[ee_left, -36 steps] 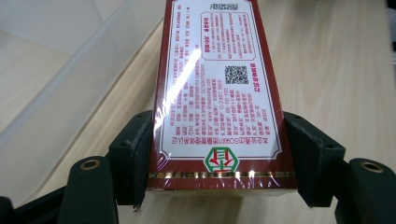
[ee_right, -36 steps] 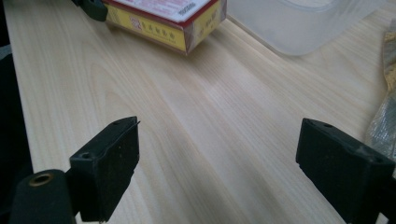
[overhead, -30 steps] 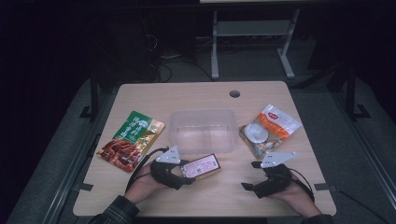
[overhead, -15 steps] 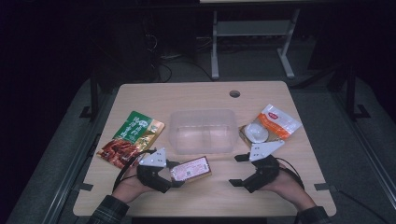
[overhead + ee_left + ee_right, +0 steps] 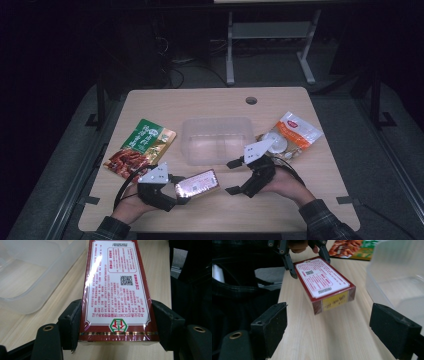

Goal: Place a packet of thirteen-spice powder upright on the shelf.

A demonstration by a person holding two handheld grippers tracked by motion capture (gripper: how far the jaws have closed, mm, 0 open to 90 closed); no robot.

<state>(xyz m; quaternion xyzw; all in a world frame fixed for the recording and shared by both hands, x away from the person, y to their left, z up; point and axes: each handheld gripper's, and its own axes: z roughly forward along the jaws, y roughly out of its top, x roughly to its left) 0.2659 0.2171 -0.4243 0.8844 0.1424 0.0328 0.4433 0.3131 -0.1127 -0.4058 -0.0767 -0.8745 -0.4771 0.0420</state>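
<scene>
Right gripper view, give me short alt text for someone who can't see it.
A red box with a white label, held at its far end by the left gripper, faces the open right gripper over a wooden table, beside a clear plastic tub.

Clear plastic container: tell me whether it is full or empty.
Empty. The clear plastic container stands open on the table, and the high view shows its bare bottom. The red box remains outside it.

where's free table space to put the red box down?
Bare wood along the far edge between the clear tub and the round hole, and at the near right corner. Crowded mid-table: green pouch, tub, white pouch, with both tools near the red box.
</scene>
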